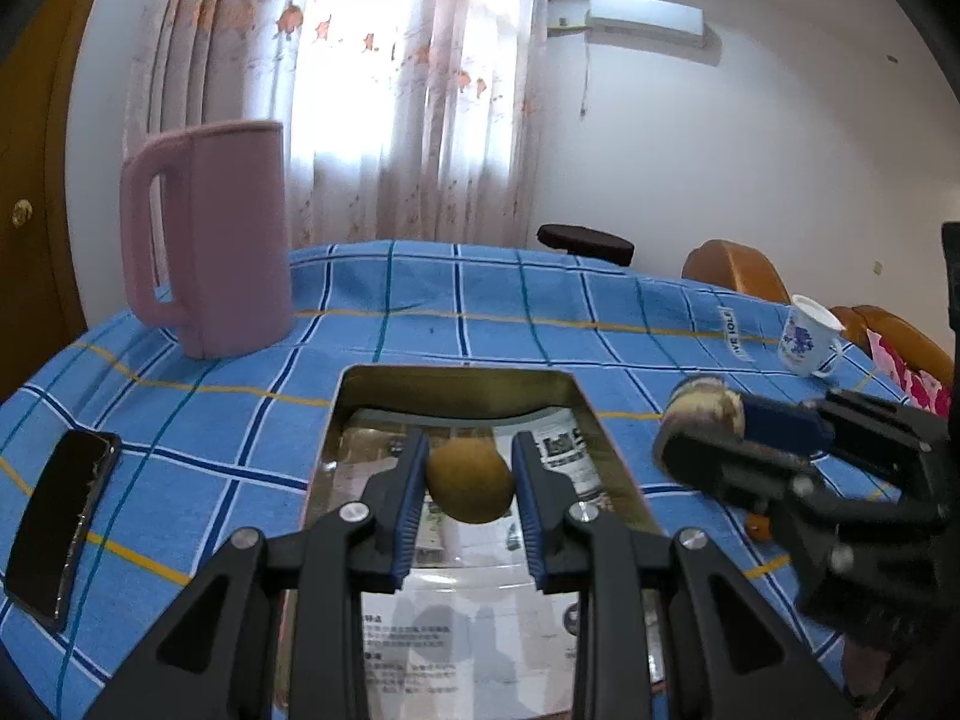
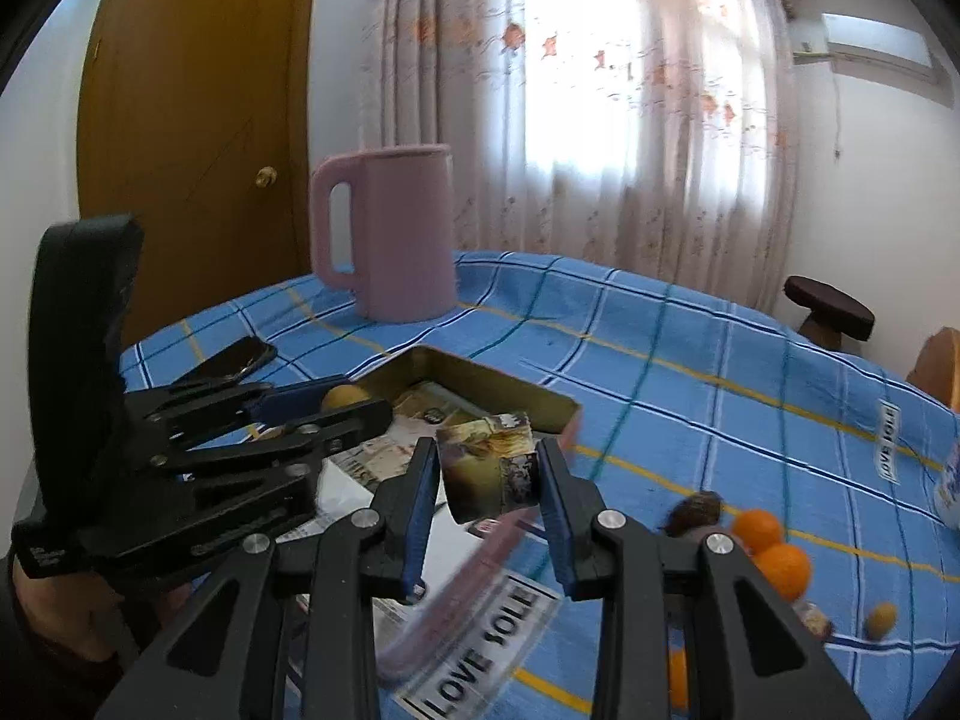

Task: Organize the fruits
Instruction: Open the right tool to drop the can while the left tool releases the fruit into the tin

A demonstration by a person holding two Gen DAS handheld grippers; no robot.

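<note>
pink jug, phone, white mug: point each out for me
pink jug [image 1: 237,240], left wrist view, middle of its body
phone [image 1: 60,516], left wrist view, its dark screen
white mug [image 1: 807,339], left wrist view, its printed side

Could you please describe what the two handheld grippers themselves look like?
Both the left gripper and right gripper are matte black linkage frames with silver pivot screws and ribbed blue pads lining each finger. No cables show.

"LOVE SOLE" on blue checked cloth [image 2: 660,372]
</note>
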